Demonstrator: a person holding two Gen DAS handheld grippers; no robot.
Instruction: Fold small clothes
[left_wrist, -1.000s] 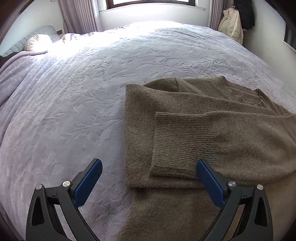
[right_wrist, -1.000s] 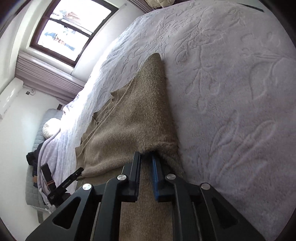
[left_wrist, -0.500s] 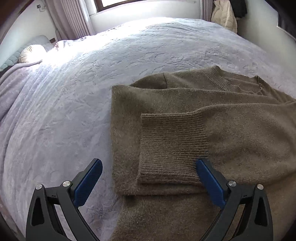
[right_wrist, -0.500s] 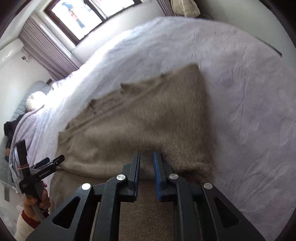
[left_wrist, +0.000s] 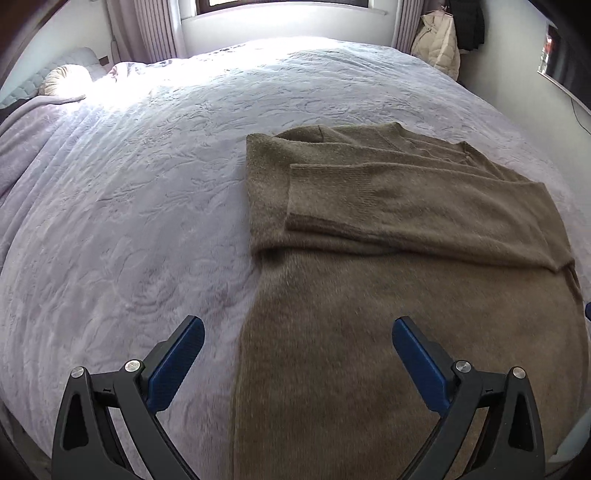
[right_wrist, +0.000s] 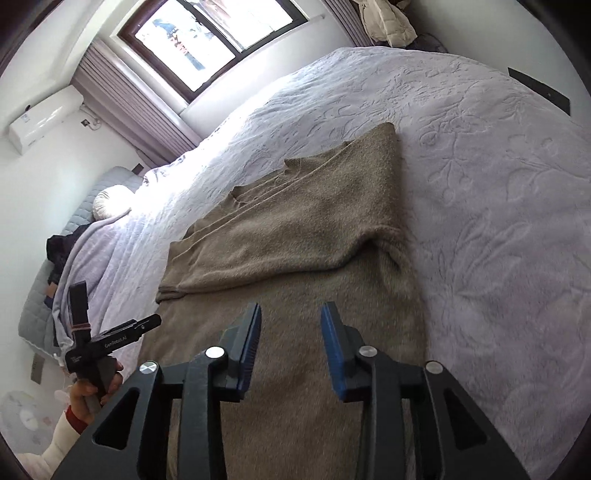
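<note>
Both tongs, left (left_wrist: 297, 349) and right (right_wrist: 291, 334), hang apart, the right freshly opened, gripping nothing. Sleeves lie folded over my sweater (left_wrist: 388, 332) on the bed (left_wrist: 129, 221); next I'd grab the hem.

Olive-brown sweater (left_wrist: 388, 280), sleeves folded in

Both wrist views angled down, near, sharing sweater (left_wrist: 388, 332) on bed (left_wrist: 129, 203)
</note>
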